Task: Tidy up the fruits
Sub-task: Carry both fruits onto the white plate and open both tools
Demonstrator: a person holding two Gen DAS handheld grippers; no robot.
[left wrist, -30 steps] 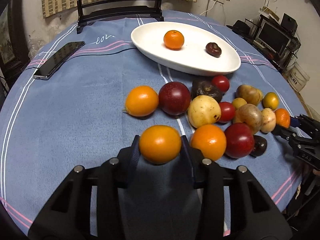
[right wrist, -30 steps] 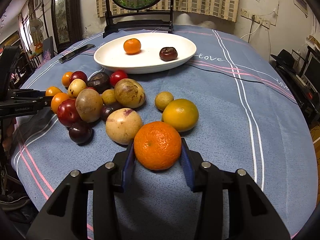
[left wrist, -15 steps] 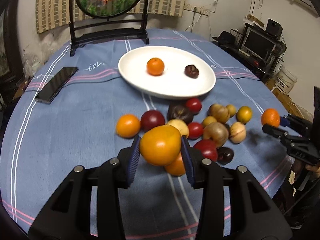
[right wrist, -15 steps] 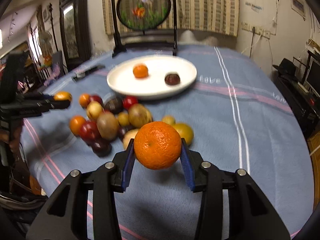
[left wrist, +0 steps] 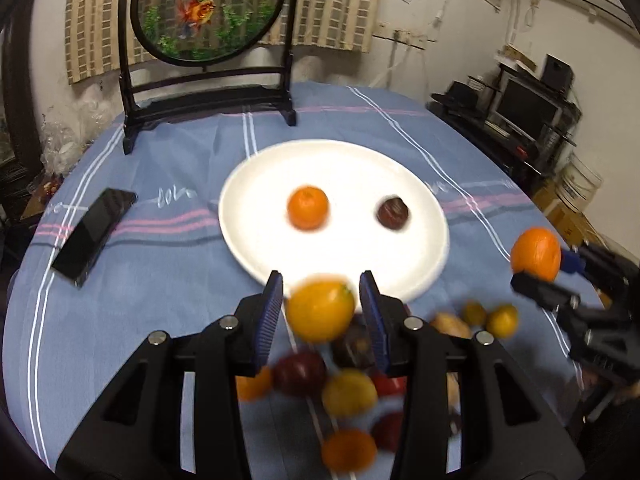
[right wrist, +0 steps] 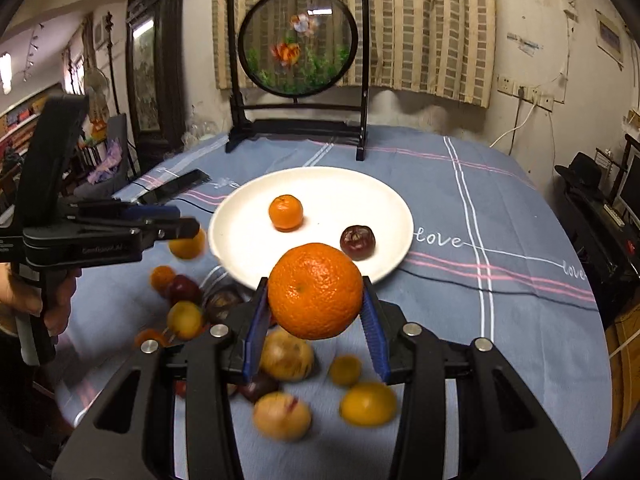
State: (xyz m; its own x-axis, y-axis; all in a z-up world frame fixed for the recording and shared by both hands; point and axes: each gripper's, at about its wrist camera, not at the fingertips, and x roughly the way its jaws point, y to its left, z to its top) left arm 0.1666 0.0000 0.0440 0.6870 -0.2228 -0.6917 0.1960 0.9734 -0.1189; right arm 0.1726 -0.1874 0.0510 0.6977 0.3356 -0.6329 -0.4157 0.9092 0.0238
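Fruits are gripped in both claws: the left gripper (left wrist: 321,307) pinches a smooth yellow-orange round fruit (left wrist: 321,310) between its blue ribbed pads at the lower centre of the left wrist view, and the right gripper (right wrist: 316,307) pinches a pebbly bright orange mandarin (right wrist: 315,290) the same way at the centre of its own view. Both held fruits hang clear of the cloth, in front of the near rim of the white oval ceramic plate (left wrist: 256,208). On that plate lie a small orange tangerine (left wrist: 308,207) and a dark maroon wrinkled fruit (left wrist: 393,212), well apart. Below and behind the claws, a blurred heap of loose mixed fruits (left wrist: 348,392) (orange, yellow, dark red) sits on the blue striped tablecloth (left wrist: 160,288). A black smartphone (left wrist: 94,231) lies at the left of the frame, and a round goldfish screen on a black stand (left wrist: 208,8) fills the upper left.
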